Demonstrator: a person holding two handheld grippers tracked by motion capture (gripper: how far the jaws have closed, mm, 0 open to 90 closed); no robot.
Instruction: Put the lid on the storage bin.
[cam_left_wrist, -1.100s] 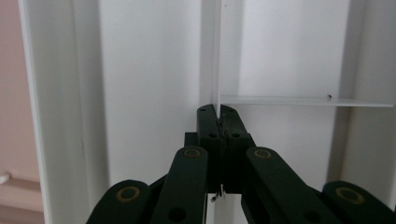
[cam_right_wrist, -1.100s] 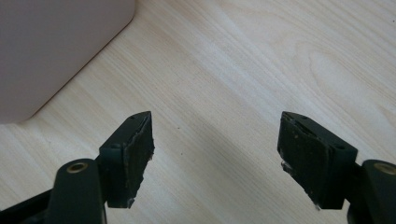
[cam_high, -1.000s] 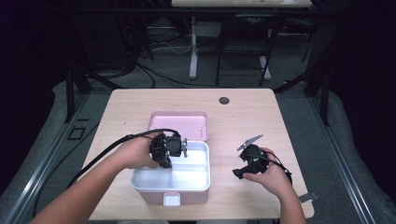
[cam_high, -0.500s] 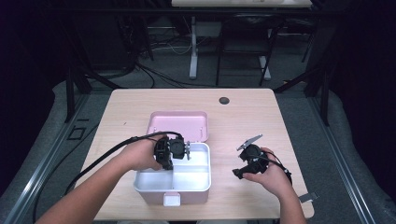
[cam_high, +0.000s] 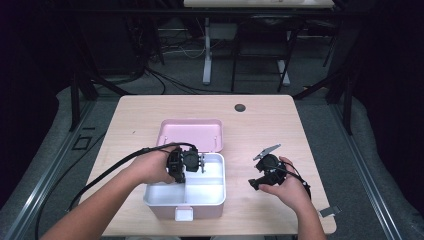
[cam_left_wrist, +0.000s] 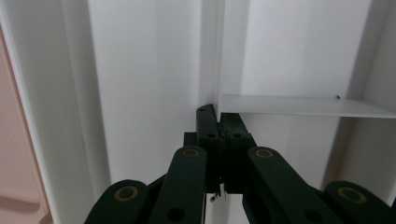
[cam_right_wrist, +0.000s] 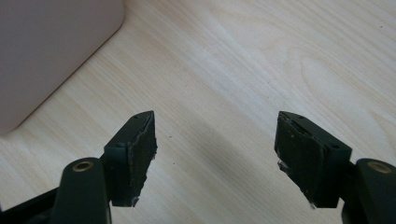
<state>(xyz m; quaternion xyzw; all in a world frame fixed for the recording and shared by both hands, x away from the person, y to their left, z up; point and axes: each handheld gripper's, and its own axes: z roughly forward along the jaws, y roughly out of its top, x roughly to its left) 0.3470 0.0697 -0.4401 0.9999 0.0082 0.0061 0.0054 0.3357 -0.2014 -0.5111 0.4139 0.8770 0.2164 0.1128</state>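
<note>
Pink box (cam_high: 186, 197) lid open, left gripper (cam_left_wrist: 218, 122) fingers pressed together inside, right gripper (cam_right_wrist: 215, 140) fingers spread over bare table (cam_high: 280, 120).

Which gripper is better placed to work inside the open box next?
Left. The left gripper is already over the white box, jaws shut beside its divider. The right gripper sits open over bare table.

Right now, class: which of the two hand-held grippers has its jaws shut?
The left hand-held gripper, over the open white box: its jaws meet with no gap. The right hand-held gripper, over the bare table beside the box, has its jaws apart.
</note>
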